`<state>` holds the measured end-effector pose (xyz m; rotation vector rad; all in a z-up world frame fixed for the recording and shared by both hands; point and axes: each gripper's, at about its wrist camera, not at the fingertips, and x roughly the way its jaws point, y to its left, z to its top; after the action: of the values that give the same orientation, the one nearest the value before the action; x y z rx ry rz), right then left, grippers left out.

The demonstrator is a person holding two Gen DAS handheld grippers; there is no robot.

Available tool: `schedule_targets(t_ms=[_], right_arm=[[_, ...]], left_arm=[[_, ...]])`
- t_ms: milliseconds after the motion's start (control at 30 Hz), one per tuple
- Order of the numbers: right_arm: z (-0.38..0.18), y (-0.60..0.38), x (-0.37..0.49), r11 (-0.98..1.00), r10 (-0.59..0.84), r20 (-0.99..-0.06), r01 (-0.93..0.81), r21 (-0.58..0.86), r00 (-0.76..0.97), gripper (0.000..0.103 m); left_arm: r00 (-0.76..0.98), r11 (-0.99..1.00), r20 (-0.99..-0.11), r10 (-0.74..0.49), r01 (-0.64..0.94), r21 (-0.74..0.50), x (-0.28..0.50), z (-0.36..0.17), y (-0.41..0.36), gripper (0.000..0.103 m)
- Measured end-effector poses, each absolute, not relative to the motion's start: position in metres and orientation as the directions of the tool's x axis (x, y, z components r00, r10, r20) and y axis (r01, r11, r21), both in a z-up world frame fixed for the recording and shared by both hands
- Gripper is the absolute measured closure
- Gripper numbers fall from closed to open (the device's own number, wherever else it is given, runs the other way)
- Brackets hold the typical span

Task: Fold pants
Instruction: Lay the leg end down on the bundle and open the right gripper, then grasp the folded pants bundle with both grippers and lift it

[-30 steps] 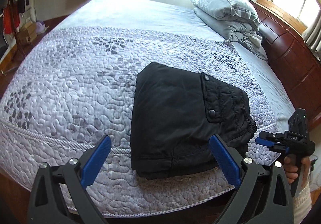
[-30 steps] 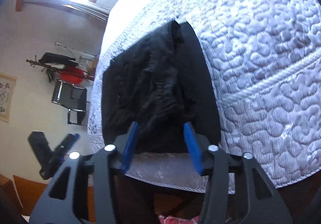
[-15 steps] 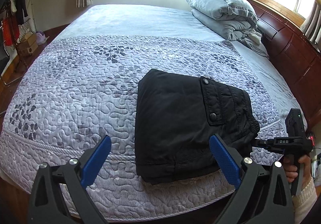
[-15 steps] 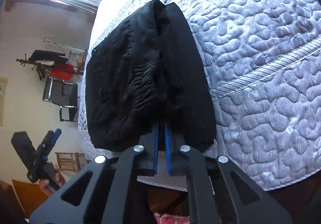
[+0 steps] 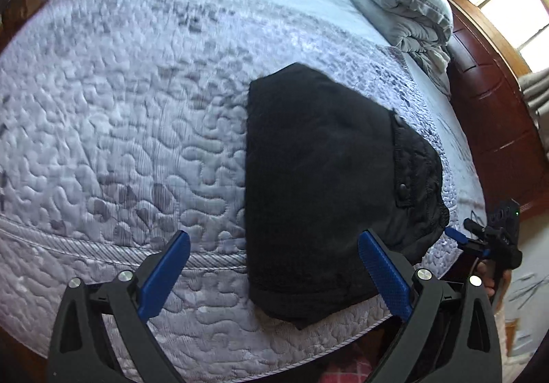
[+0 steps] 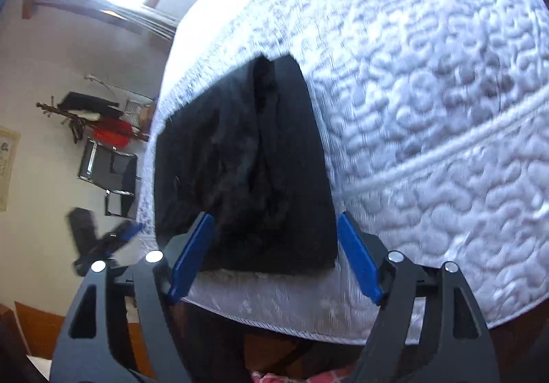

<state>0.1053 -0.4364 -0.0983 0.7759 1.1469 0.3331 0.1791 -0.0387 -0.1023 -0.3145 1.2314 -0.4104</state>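
The black pants (image 5: 326, 191) lie folded in a compact rectangle near the bed's front edge; the right wrist view shows them too (image 6: 247, 177), waistband end toward the camera. My left gripper (image 5: 274, 276) is open and empty, just short of the bundle's near edge. My right gripper (image 6: 274, 256) is open and empty at the waistband end, its jaws to either side of the bundle's end. The right gripper also shows in the left wrist view (image 5: 494, 239), beside the bed's right corner.
The quilted grey bedspread (image 5: 120, 126) covers the bed. Folded grey bedding (image 5: 394, 6) is stacked at the far right by the wooden headboard (image 5: 497, 108). A black chair (image 6: 109, 170) and a coat rack (image 6: 89, 115) stand beyond the bed.
My right gripper shut half a second ago and has opened wide again. My left gripper stayed open and moved in lower toward the pants. The pants stayed in place.
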Motion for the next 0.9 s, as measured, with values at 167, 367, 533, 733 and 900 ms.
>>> schedule_targets(t_ms=[167,367,533,733,900], right_arm=[[-0.1,-0.451,0.13,0.681,0.646,-0.65,0.084,0.728,0.401,0.017],[-0.123,-0.45,0.158,0.695,0.671,-0.664,0.031,0.718,0.329,0.016],[-0.154,-0.448,0.176,0.648,0.736,-0.629,0.008,0.762,0.252,0.014],[-0.172,-0.45,0.189,0.573,0.799,-0.559,0.002,0.819,0.221,0.012],[-0.182,-0.45,0.201,0.53,0.835,-0.519,-0.015,0.848,0.182,0.009]], left_arm=[[0.141,0.778,-0.768,-0.625,0.204,-0.595,0.2,-0.124,-0.036,0.004],[0.018,0.658,-0.662,-0.749,0.139,-0.74,0.231,-0.158,-0.033,0.004],[-0.101,0.54,-0.548,-0.831,0.094,-0.836,0.25,-0.187,-0.041,0.004],[-0.176,0.497,-0.506,-0.845,0.093,-0.863,0.261,-0.208,-0.061,0.004],[-0.2,0.497,-0.507,-0.838,0.101,-0.862,0.262,-0.21,-0.072,0.004]])
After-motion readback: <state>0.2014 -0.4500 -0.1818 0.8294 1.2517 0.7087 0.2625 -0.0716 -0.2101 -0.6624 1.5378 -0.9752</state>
